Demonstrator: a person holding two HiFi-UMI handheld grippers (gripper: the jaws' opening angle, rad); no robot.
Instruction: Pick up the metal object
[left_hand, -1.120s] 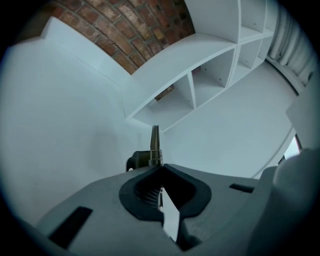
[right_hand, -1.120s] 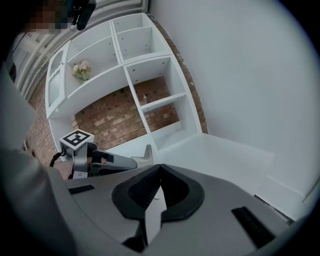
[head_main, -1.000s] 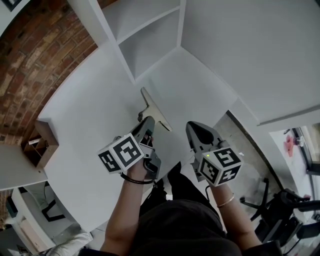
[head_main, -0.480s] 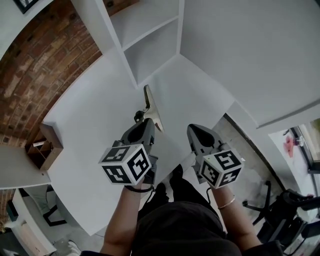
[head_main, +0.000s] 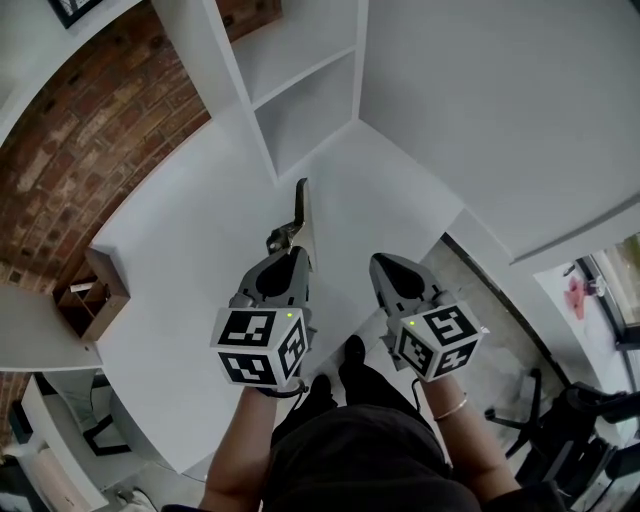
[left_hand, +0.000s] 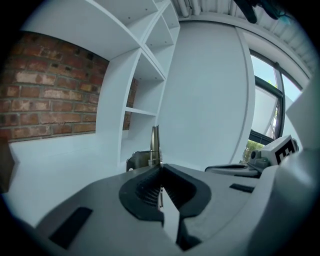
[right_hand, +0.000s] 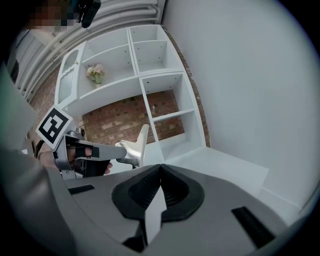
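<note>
The metal object (head_main: 303, 208) is a flat pale metal piece with a cross bar and a bolt. It is clear of the white desk (head_main: 180, 240) and stands on edge, sticking out past the tips of my left gripper (head_main: 291, 250), which is shut on its near end. The left gripper view shows the metal object (left_hand: 155, 142) upright between the closed pads of the left gripper (left_hand: 160, 172). My right gripper (head_main: 386, 266) hovers beside it on the right, shut and empty. Its own view shows the metal object (right_hand: 140, 142) and the left gripper (right_hand: 95, 150) off to the left.
A white shelf unit (head_main: 290, 90) stands at the back of the desk against a brick wall (head_main: 80, 150). A small wooden box (head_main: 88, 290) sits at the desk's left edge. A flower vase (right_hand: 96, 74) rests on a high shelf. A dark chair (head_main: 570, 410) stands on the floor at right.
The metal object lay flat on the desk; my left gripper has since lifted it and turned it on edge. The right gripper has barely moved.
</note>
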